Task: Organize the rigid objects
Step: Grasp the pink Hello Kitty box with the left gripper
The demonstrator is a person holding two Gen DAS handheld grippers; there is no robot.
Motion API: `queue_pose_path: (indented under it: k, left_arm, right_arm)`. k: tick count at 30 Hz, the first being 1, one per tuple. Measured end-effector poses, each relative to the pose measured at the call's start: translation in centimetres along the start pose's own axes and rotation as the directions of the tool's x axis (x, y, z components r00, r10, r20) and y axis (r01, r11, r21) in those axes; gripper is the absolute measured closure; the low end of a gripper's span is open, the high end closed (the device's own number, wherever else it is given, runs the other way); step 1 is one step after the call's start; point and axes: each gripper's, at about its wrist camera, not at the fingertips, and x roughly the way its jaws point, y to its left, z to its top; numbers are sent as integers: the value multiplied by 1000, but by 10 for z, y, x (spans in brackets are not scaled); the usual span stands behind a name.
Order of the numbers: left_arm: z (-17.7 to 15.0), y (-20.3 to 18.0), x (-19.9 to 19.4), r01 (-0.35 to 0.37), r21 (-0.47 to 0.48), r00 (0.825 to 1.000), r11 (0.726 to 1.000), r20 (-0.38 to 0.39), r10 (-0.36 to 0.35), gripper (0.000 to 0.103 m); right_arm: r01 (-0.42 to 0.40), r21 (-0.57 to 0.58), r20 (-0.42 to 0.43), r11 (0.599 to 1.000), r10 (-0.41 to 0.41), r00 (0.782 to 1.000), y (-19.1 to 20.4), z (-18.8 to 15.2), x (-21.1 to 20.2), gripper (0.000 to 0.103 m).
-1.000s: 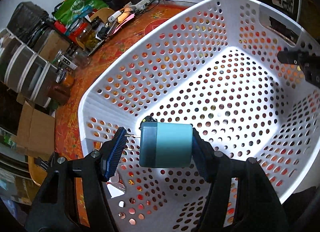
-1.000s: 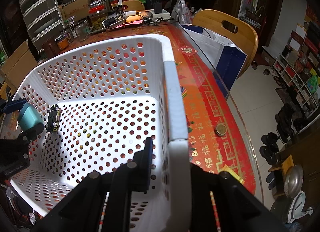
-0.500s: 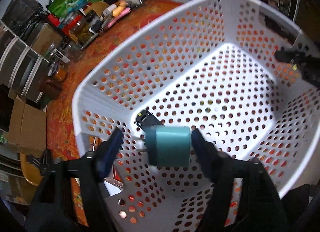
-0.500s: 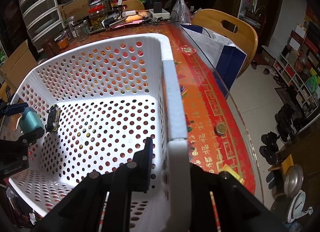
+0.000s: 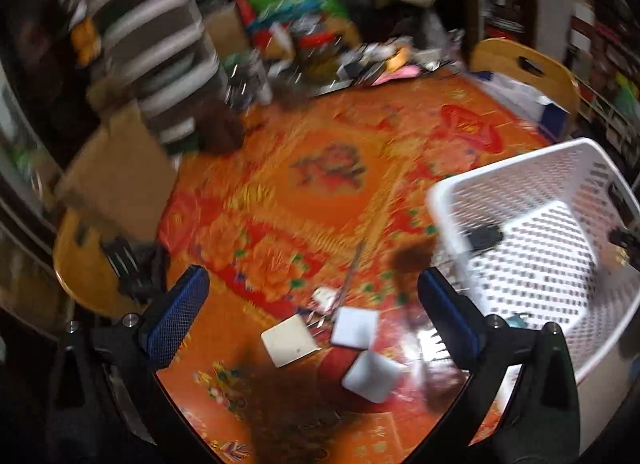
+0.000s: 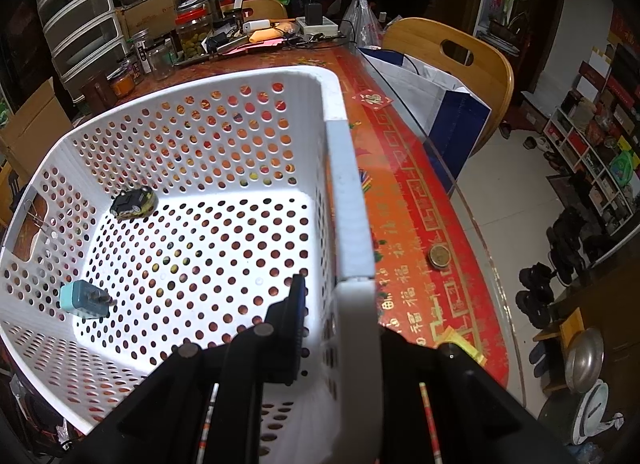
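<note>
The white perforated basket (image 6: pixel 340 184) stands on the orange tablecloth. My right gripper (image 6: pixel 344 320) is shut on its near wall, one finger inside and one outside. A teal charger plug (image 6: pixel 82 300) lies on the basket floor at the left. A small black and yellow toy car (image 6: pixel 134 202) sits by the far left wall. In the blurred left wrist view my left gripper (image 5: pixel 310 280) hangs over the tablecloth left of the basket (image 5: pixel 500 168). Its jaws are opening wide with nothing between them. Below it lie two white blocks (image 5: pixel 356 328) (image 5: pixel 372 378) and a cream square (image 5: pixel 290 340).
A coin (image 6: pixel 439 256) lies on the cloth right of the basket. A wooden chair (image 6: pixel 460 60) with a paper bag (image 6: pixel 436 100) stands beyond the table edge. Jars, clutter and plastic drawers (image 6: pixel 80 36) crowd the far end. A cardboard box (image 5: pixel 116 172) is at the left.
The left gripper let go of the teal plug, which now lies in the basket. It opened and swung left, out over the tablecloth. The right gripper stayed put.
</note>
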Motion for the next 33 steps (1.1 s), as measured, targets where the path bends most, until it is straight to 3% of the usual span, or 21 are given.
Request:
queue_pose_path:
  k: [5, 10, 11, 14, 20, 25, 29, 33]
  left_arm:
    - [-20, 23, 87, -21, -17, 986, 1000, -165, 18, 1]
    - [-32, 21, 126, 4, -60, 975, 998, -221, -17, 24]
    - [-33, 24, 131, 11, -78, 973, 997, -229, -29, 24]
    - [-34, 31, 138, 48, -118, 971, 992, -226, -74, 24]
    - [-33, 24, 133, 86, -86, 975, 993, -198, -101, 24]
    - [-35, 20, 139, 58, -67, 973, 996, -218, -71, 24]
    - [-38, 25, 145, 88, -108, 970, 990, -218, -110, 24]
    - [-37, 26, 146, 73, -101, 973, 992, -210, -93, 24]
  right_arm:
    - [0, -2, -2, 1000, 0, 1000, 1, 1, 1, 92]
    - [5, -4, -6, 1000, -5, 1000, 1, -1, 2, 92]
    - [7, -5, -7, 1000, -7, 1000, 2, -1, 2, 92]
    - [6, -9, -9, 1000, -7, 1000, 2, -2, 1, 92]
    - [8, -8, -9, 1000, -8, 1000, 1, -2, 2, 91]
    - [12, -13, -15, 1000, -12, 1000, 2, 1, 1, 92]
    - [13, -14, -16, 1000, -13, 1000, 2, 1, 1, 92]
    - [12, -13, -15, 1000, -12, 1000, 2, 1, 0, 91]
